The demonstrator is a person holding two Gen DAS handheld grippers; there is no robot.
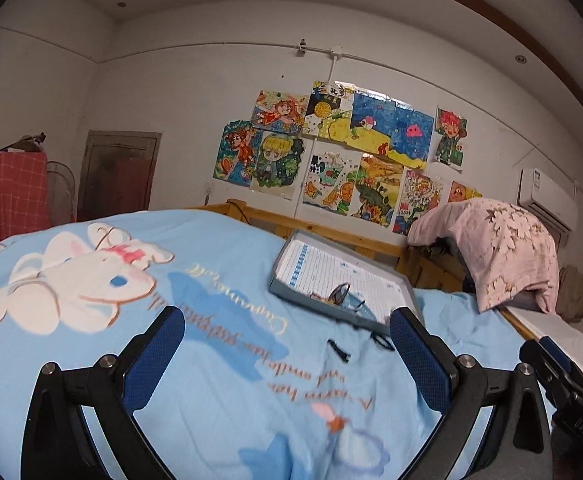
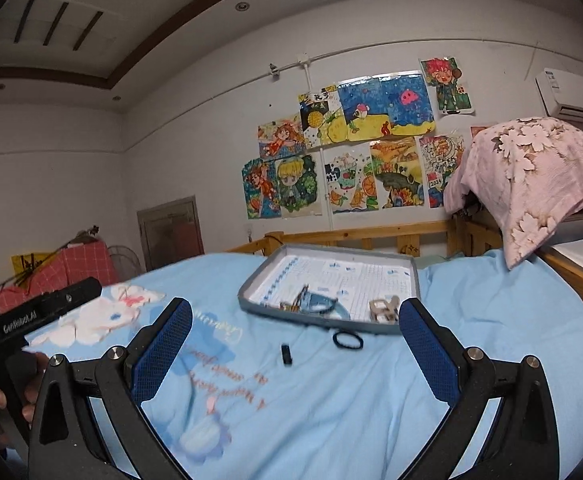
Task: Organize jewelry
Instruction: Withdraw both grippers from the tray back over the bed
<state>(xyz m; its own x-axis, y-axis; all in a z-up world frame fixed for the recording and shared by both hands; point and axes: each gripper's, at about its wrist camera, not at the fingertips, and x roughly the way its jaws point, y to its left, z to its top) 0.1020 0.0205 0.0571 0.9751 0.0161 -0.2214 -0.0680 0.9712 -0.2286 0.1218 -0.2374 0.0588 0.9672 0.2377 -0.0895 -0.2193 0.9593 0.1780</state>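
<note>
So both claws are spread wide with nothing in them: left claw (image 1: 287,344), right claw (image 2: 295,332). Gray tray (image 2: 414,280) sits mid-frame on the blue bed (image 2: 331,408). Only the right view shows the beige clip (image 2: 383,309) inside it. Hair tie (image 2: 347,339) and small black piece (image 2: 286,354) lie just below the tray's front edge, with open blanket around them.

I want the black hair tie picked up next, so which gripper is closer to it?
Right, probably. The hair tie lies just ahead of the right gripper, toward its right finger. The left gripper sits further left of it.
</note>
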